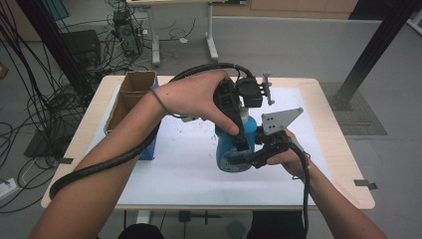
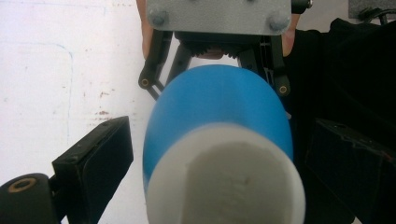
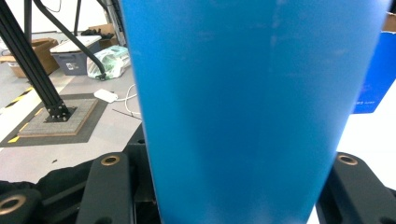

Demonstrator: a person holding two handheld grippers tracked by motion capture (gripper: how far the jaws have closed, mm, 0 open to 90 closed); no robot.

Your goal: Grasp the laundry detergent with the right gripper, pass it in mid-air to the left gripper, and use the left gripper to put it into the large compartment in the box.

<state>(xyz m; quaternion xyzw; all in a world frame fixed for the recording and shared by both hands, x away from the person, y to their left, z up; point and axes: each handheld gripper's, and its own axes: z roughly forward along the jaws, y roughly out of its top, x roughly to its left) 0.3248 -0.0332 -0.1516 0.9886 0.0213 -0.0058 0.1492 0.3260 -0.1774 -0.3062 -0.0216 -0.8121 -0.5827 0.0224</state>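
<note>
Right claw (image 1: 249, 158) clamping blue bottle (image 1: 230, 152), left claw (image 2: 215, 154) astride

One blue bottle (image 1: 230, 149) with one white cap (image 2: 224, 182) stands at the table's centre; two grippers, left (image 1: 242, 142) and right (image 1: 249, 159), flank it; one cardboard box (image 1: 130, 94) at ten o'clock.

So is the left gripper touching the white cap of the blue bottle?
Apart. In the left gripper view, the left gripper straddles the white cap, with white mat visible between its left jaw and the cap.
</note>
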